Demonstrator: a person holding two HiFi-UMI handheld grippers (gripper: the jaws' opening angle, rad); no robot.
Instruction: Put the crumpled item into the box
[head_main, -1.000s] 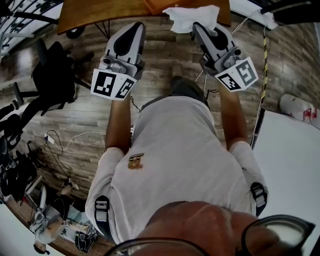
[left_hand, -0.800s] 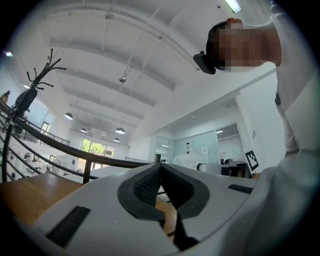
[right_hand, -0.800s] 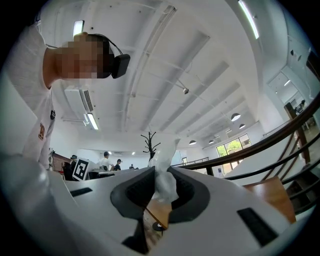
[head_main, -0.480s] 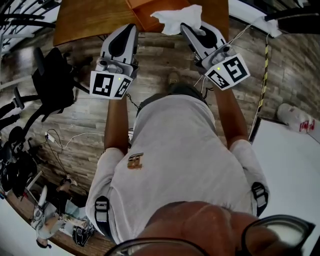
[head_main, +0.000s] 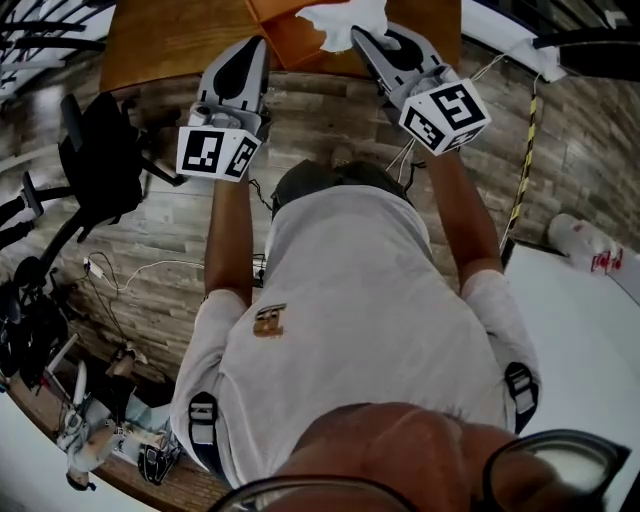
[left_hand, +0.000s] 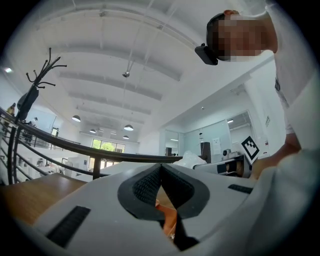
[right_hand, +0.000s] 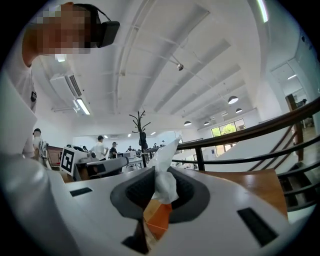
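The crumpled item is a white tissue (head_main: 345, 12). My right gripper (head_main: 362, 32) is shut on it, and it sticks up between the pads (right_hand: 164, 175). It hangs over the near edge of an open orange box (head_main: 285, 30) on a wooden table (head_main: 170, 40). Under the right jaws the orange box (right_hand: 157, 220) also shows. My left gripper (head_main: 256, 45) is just left of the box at the table's edge, shut with nothing in it. Its pads (left_hand: 150, 186) meet, with the orange box (left_hand: 170, 220) visible below them. The left gripper view also shows the right gripper (left_hand: 235, 167) and the tissue (left_hand: 192, 160).
A black chair (head_main: 100, 150) stands left of the table on the plank floor, with cables (head_main: 120, 275) lying nearby. A white surface (head_main: 580, 330) lies to the right behind a yellow-black taped edge (head_main: 520, 190). A railing (right_hand: 250, 135) runs past the table.
Both grippers have moved forward toward the table. The tissue has gone with the right gripper and now sits over the orange box's near edge.
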